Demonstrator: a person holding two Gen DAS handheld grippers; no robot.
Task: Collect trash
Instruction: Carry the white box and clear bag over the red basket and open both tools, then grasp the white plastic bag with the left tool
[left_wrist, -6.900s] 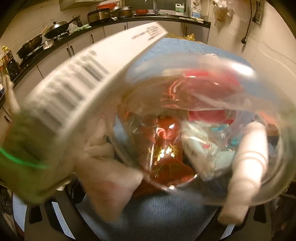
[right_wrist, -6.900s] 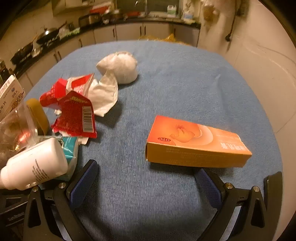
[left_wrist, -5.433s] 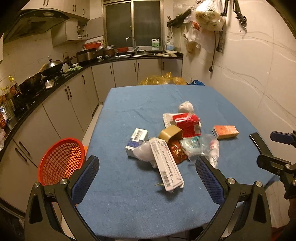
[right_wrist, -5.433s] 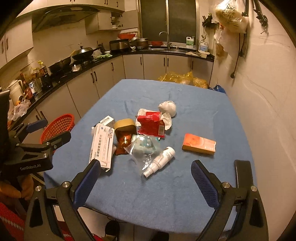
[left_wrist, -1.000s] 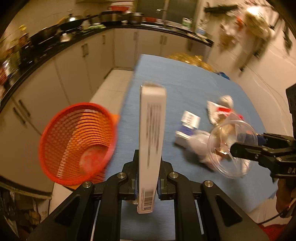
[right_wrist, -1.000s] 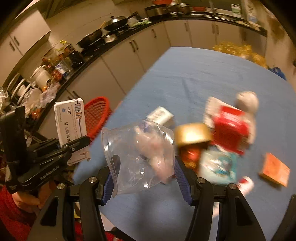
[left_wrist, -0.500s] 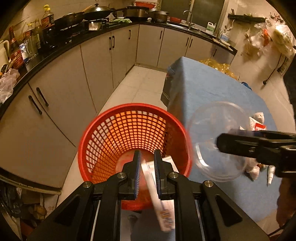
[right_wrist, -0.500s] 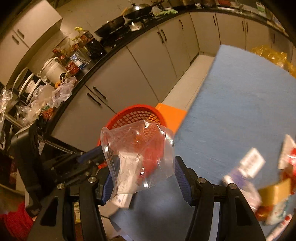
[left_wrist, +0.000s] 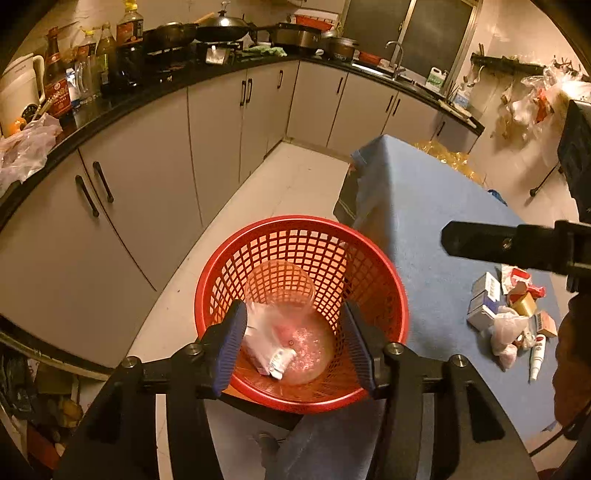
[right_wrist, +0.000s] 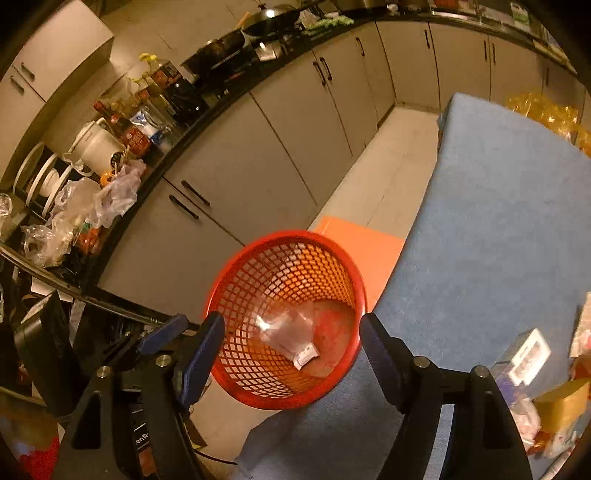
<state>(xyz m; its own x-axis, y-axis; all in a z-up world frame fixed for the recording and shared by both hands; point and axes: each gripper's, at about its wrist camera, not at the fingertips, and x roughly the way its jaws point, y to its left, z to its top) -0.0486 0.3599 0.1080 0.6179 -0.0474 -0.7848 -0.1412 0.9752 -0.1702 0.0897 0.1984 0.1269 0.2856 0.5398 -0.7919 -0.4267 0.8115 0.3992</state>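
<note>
Table (left_wrist: 424, 229) beside basket (left_wrist: 400, 314) (cabinets (left_wrist: 218, 140) behind)

My left gripper (left_wrist: 295, 339): jaws just opened, nothing between them, above the red basket (left_wrist: 391, 291).
Basket: clear cup (left_wrist: 280, 291), white box (left_wrist: 269, 354).
Table (left_wrist: 436, 236): remaining trash (left_wrist: 509, 314).

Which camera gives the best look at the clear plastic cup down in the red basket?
The left wrist view: the clear plastic cup shows its round outline against the mesh of the red basket, above a white box. In the right wrist view the cup is only a faint glare.
</note>
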